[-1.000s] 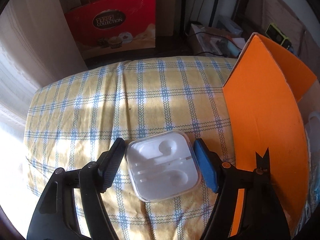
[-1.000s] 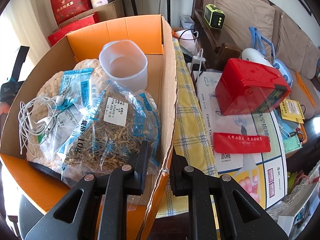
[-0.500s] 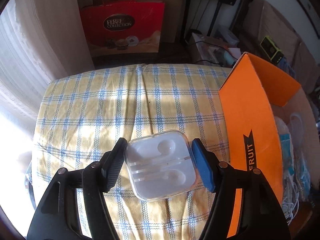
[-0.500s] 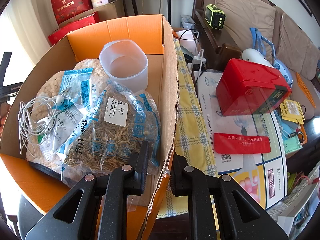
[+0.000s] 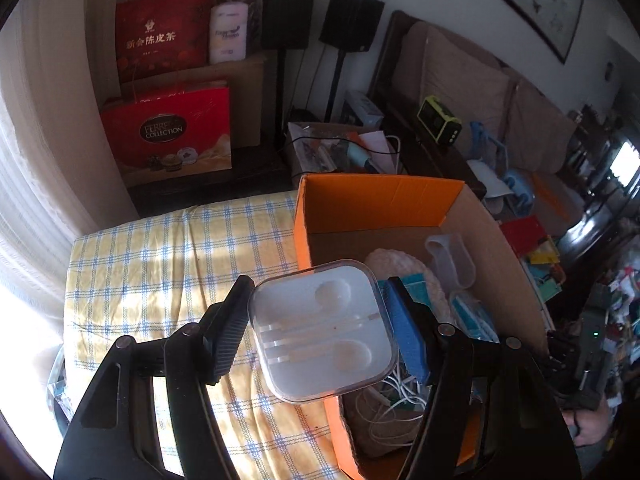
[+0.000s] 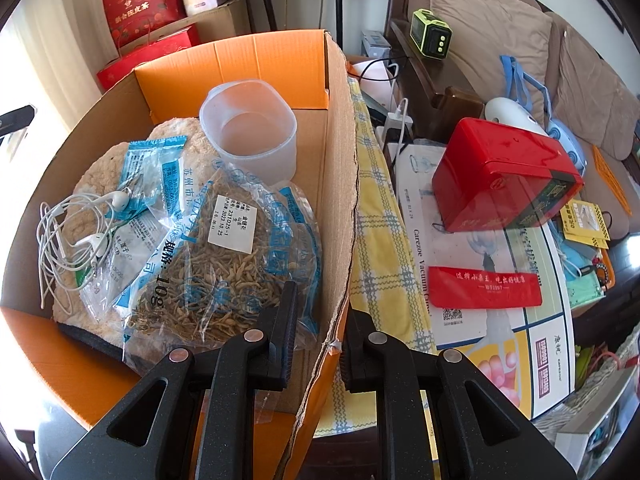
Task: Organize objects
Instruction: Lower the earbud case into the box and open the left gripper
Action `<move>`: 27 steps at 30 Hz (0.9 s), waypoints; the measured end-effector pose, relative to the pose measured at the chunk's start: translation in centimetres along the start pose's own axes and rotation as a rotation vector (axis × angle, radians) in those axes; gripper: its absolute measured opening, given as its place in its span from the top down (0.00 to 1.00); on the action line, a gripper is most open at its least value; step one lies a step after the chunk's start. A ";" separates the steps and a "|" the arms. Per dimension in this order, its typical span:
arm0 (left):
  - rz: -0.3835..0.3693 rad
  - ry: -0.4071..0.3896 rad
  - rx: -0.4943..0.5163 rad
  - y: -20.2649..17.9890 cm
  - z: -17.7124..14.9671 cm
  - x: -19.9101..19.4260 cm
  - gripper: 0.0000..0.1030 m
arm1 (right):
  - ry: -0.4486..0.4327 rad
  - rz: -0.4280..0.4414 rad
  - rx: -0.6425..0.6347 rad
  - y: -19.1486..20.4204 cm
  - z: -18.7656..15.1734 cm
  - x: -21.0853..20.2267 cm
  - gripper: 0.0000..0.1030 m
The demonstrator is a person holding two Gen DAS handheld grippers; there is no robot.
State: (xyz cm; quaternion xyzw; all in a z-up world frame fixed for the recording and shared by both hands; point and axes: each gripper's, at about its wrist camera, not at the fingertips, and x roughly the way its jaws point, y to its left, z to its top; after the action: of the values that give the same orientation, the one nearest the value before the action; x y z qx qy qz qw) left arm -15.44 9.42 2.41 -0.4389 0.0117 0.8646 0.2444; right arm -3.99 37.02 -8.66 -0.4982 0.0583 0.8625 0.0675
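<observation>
Over the near left wall of the cardboard box (image 5: 404, 208), held off the checked cloth (image 5: 160, 264) and clamped flat between the two jaws of the left gripper (image 5: 320, 328) — the clear earphone case (image 5: 322, 326), empty moulded tray facing up. Squeezed across its two opposite side edges, one jaw pressed to each, so that it rides level and centred between them, its far corner reaching past the jaw tips toward the box interior. Carried high, most likely to clear the orange wall before lowering inside.

At the near right wall of the same box, the right gripper (image 6: 318, 344) — jaws straddling the torn cardboard edge, one inside the box and one outside, drawn close to the wall. Cannot tell whether actually pinching the cardboard or merely bracketing it; probably there to steady the box against shifting on the desk while the case goes in.

Inside the box: a translucent plastic cup (image 6: 248, 132) toward the far wall, a bag of dried herbs (image 6: 224, 256) near the right wall, white earphones (image 6: 80, 232) loose on the packets by the left wall. Free room for the case seemingly above those earphones.
</observation>
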 end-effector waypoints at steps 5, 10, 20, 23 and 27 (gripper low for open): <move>-0.083 0.013 0.083 -4.6 -0.2 -0.1 0.39 | 0.000 0.000 0.000 0.0 0.0 0.0 0.84; -0.062 0.055 0.141 -8.1 -0.7 2.5 0.39 | 0.000 0.000 0.002 0.0 0.0 0.0 0.84; -0.034 0.108 0.176 -10.6 -2.0 6.3 0.38 | 0.001 0.002 0.002 0.0 0.1 0.0 0.84; -0.032 0.130 0.185 -10.9 -2.4 7.4 0.38 | 0.000 0.002 0.002 0.0 0.1 0.0 0.84; -0.036 0.181 0.175 -10.9 -2.8 8.9 0.38 | 0.000 0.002 0.002 0.0 0.1 0.0 0.84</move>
State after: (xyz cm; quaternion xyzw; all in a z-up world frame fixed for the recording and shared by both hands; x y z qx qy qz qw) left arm -12.99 22.03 -4.00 -0.4921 0.1010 0.8127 0.2951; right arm -4.07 37.01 -8.62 -0.4981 0.0599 0.8624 0.0670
